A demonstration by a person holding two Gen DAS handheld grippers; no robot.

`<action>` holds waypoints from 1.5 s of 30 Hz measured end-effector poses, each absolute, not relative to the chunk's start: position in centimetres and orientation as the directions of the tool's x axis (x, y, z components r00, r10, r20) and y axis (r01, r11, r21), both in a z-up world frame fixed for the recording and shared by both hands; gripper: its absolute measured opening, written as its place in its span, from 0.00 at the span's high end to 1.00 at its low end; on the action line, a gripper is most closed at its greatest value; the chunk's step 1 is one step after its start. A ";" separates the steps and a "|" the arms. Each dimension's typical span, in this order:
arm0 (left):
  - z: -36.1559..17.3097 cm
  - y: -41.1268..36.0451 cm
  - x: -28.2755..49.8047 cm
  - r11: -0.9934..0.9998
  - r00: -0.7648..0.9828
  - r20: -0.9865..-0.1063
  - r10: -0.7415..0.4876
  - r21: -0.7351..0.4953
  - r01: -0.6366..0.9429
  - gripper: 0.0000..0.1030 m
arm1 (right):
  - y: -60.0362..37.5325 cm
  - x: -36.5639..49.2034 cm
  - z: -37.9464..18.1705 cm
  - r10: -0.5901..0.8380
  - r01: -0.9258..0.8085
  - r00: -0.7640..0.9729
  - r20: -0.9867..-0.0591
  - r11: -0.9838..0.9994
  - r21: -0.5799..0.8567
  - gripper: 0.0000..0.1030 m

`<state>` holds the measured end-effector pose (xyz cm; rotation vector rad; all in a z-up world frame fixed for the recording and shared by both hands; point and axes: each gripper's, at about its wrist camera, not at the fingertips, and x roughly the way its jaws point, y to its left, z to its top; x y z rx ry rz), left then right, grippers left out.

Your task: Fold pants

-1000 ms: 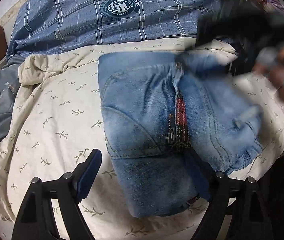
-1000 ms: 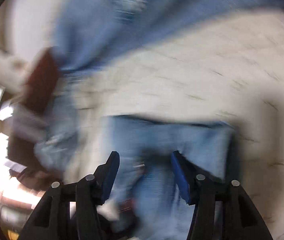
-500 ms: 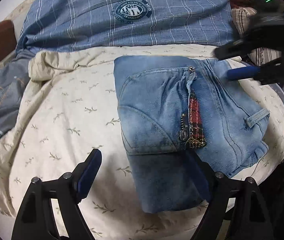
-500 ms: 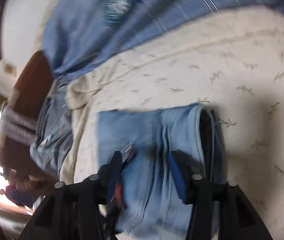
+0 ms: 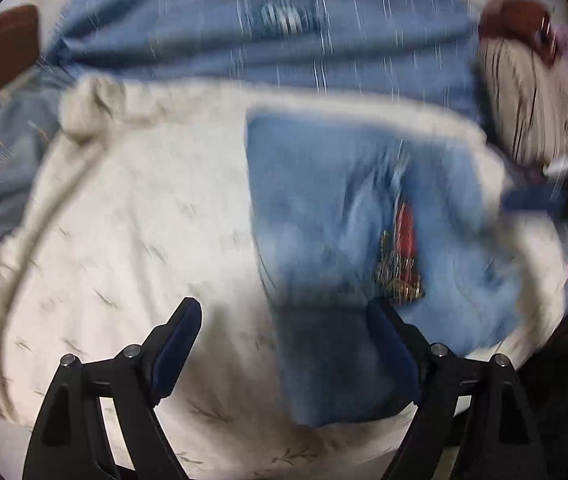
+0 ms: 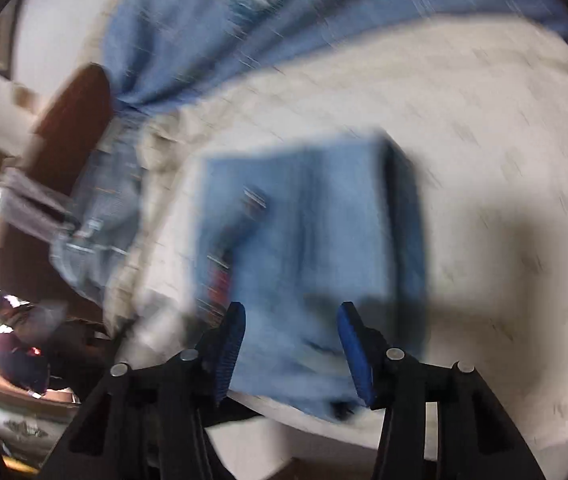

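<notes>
Left wrist view: the folded jeans [image 5: 336,216], pale denim with a red plaid patch and chain at the fly, lie on the cream leaf-print sheet [image 5: 132,232]. Our left gripper [image 5: 284,344] hangs above them, jaws spread wide, nothing held.

Right wrist view: the jeans [image 6: 304,232] form a blurred rectangle on the sheet [image 6: 484,152]; our right gripper [image 6: 290,344] hovers over their near edge, jaws apart and empty, having just been opening.

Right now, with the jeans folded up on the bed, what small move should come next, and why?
Probably draw both grippers back and leave the folded jeans alone. They already lie as a compact rectangle on the cream sheet. The left hand-held gripper and the right hand-held gripper both stand open with nothing pinched, though blur hides small wrinkles.
</notes>
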<state>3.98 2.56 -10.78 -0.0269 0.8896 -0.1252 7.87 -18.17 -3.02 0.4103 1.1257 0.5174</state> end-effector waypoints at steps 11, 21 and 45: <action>-10.9 3.2 3.7 0.989 0.647 -0.747 -0.149 -0.106 0.105 0.15 | -10.3 20.2 -7.6 0.643 -0.148 0.163 -0.748 0.766 0.626 0.51; -11.2 4.8 3.8 0.969 0.630 -0.741 -0.234 -0.233 0.086 0.15 | -13.4 14.4 -3.8 0.652 -0.222 0.253 -0.715 0.758 0.613 0.44; -10.0 4.9 3.6 0.975 0.646 -0.736 -0.203 -0.214 0.063 0.15 | -16.3 5.9 -9.0 0.570 -0.234 0.296 -0.767 0.822 0.520 0.39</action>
